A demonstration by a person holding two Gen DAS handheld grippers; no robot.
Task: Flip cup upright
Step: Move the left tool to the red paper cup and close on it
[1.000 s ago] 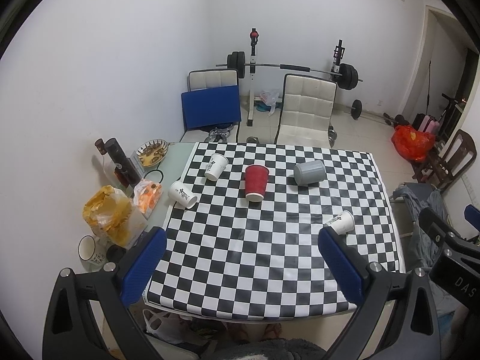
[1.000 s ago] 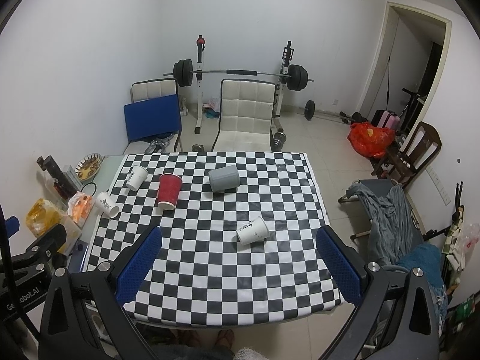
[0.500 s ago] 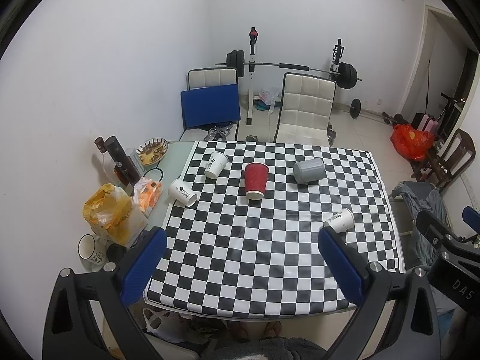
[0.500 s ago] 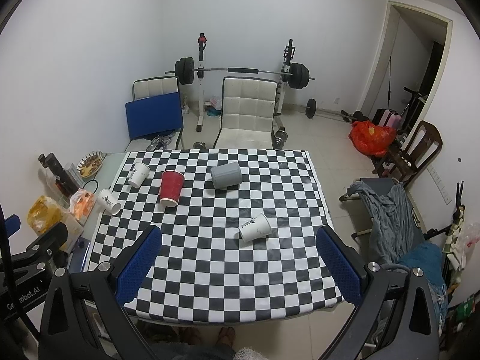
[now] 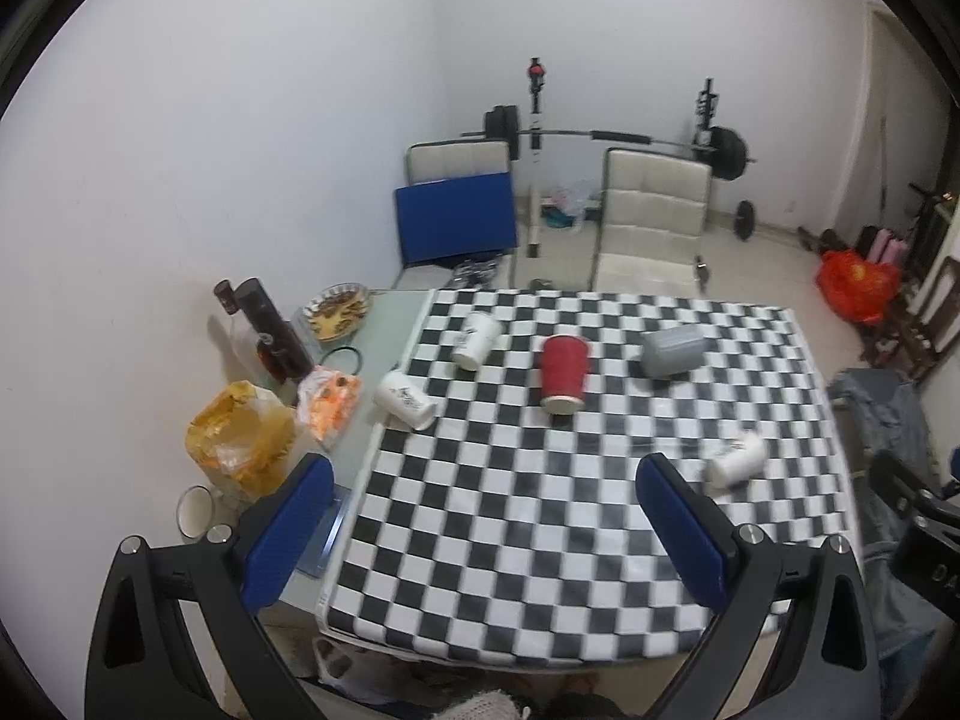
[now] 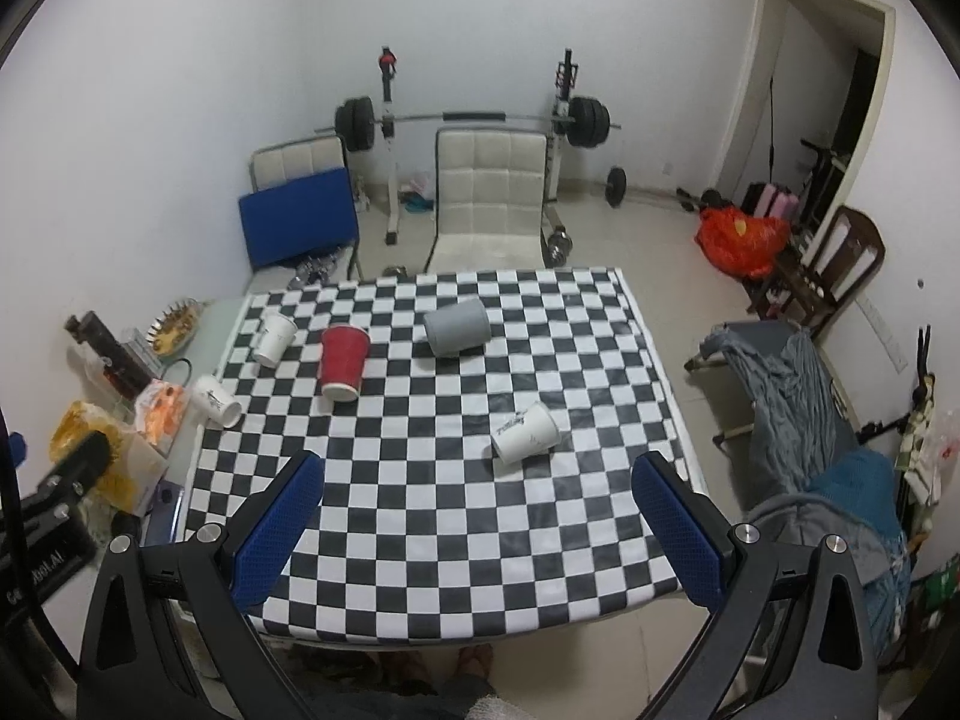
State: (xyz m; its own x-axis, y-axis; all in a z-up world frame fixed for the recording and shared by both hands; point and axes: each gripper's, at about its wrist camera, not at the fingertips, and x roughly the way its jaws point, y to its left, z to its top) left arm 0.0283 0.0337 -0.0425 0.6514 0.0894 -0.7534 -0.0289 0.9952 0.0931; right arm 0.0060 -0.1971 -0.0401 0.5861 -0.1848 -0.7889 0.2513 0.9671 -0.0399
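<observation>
Several cups lie on their sides on the checkered tablecloth: a red cup, a grey cup, a white cup near the right edge, and two white cups at the left. My left gripper is open and empty, high above the table's near edge. My right gripper is open and empty, also high above the near edge.
Left of the cloth stand a dark bottle, a bowl of food, an orange packet, a yellow bag and a mug. Two chairs and a barbell rack stand behind the table. A cot with clothes is at right.
The left wrist view has swung right and dipped, so the table sits lower and right in it, with motion blur. The right view has hardly shifted. The cups have not moved.
</observation>
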